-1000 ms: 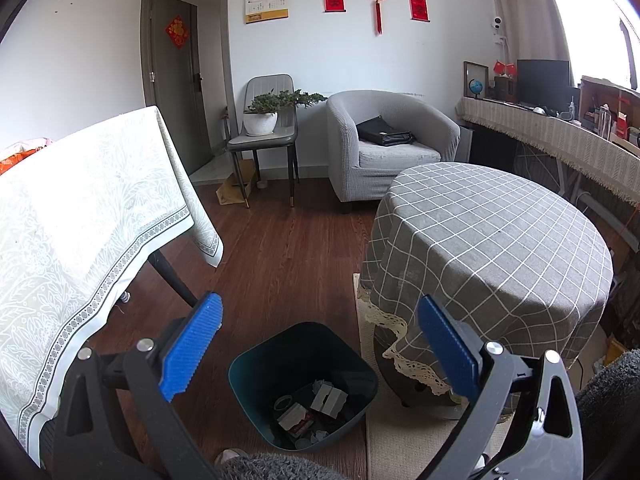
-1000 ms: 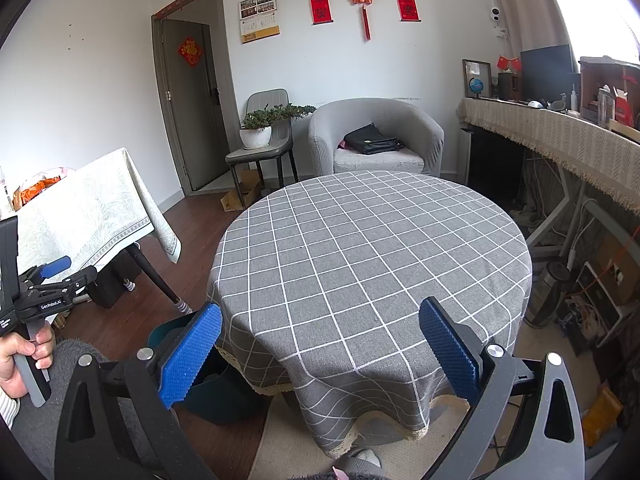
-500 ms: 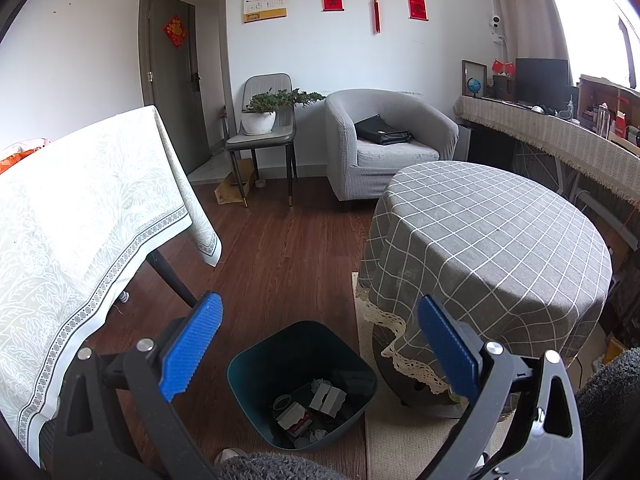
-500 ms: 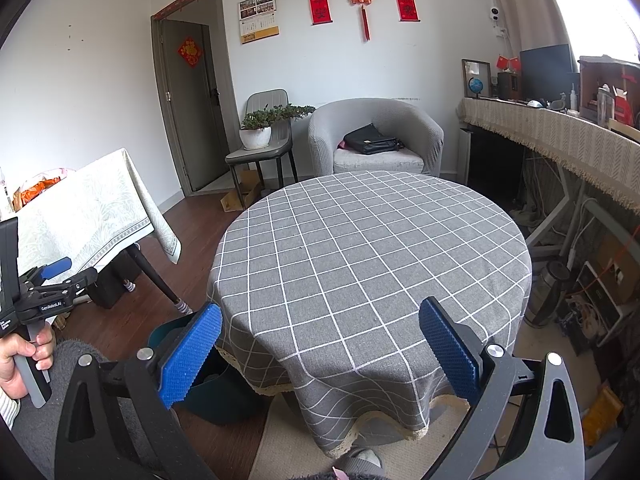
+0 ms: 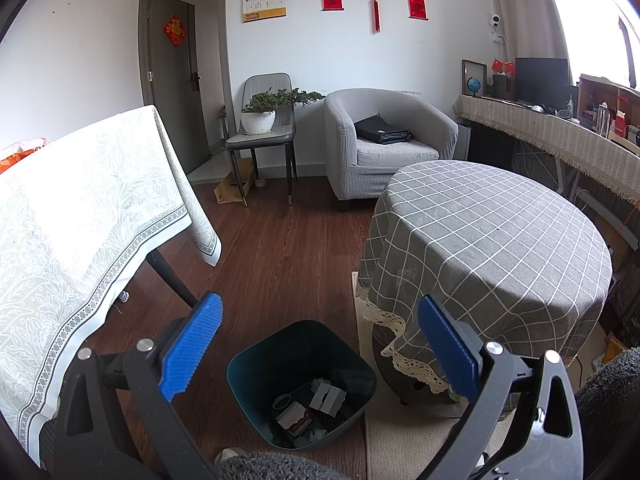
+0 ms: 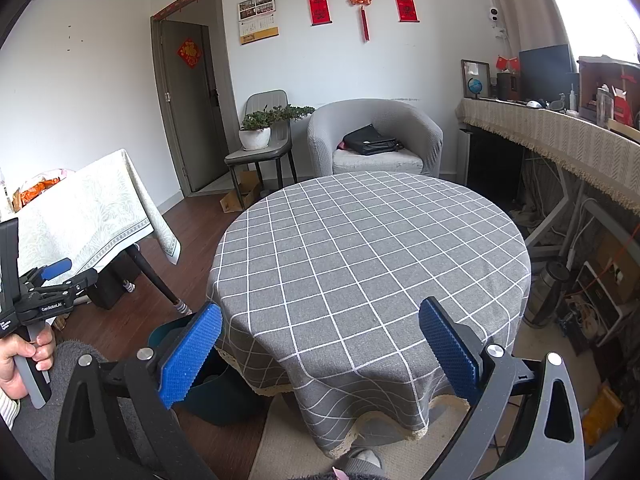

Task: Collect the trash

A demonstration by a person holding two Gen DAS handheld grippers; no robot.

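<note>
Teal bin point(image 5: 301, 384), low centre of my left view, already holds scraps point(image 5: 308, 404). My left gripper point(image 5: 320, 356) hangs spread and empty above it; my right gripper point(image 6: 320, 354), equally spread, faces the bare checked tablecloth point(image 6: 368, 256), probably scanning for leftovers.

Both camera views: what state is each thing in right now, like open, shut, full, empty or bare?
Left gripper: open, holding nothing.
Right gripper: open, holding nothing.
Trash bin: upright on the floor beside the round table, no lid, trash lying in the bottom.
Round table: covered by a grey checked cloth, top bare.
Door: standing open.
Armchair: a black bag lies on its seat.
Grey chair: a potted plant stands on its seat.
</note>
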